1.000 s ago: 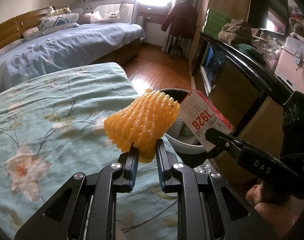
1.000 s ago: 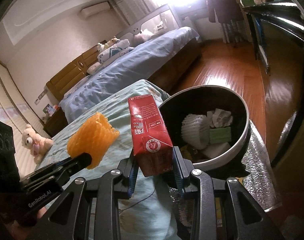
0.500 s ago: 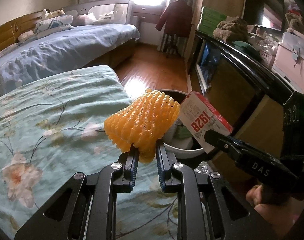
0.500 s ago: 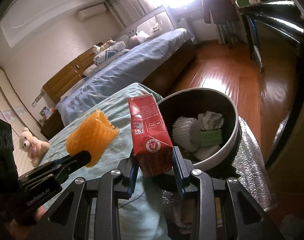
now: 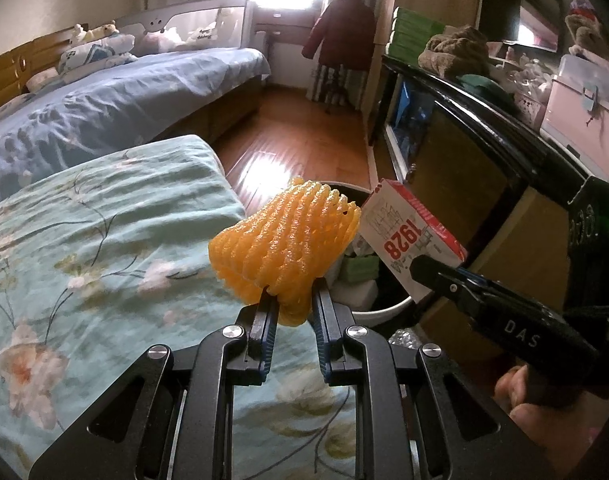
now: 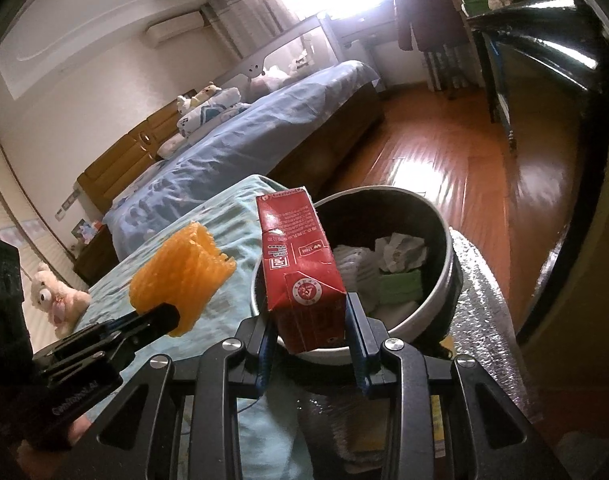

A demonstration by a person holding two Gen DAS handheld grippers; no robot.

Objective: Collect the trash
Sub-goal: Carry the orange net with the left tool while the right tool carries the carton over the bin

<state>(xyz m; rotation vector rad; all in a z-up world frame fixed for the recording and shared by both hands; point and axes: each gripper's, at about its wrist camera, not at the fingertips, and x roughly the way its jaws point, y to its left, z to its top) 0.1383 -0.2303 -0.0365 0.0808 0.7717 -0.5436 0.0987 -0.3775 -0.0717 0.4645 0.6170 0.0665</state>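
Beside the floral bedspread (image 5: 104, 248), the waste bin (image 6: 424, 320) is now nearer. An orange foam net (image 5: 284, 248) is clamped by the left gripper (image 5: 292, 312), a red carton (image 6: 300, 272) by the right gripper (image 6: 308, 340) at the rim, so dropping seems imminent.

Bin (image 6: 444, 304) mouth open above, part-filled with paper; bed (image 6: 240, 236) edge close on its left; dark cabinet (image 5: 484, 184) apparently crowds its right.

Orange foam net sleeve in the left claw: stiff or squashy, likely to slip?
The orange foam net sleeve is probably squashy: it narrows where the left claw pinches it. Likely very light, being open mesh. Slipping seems unlikely, since the ribbed surface should catch.
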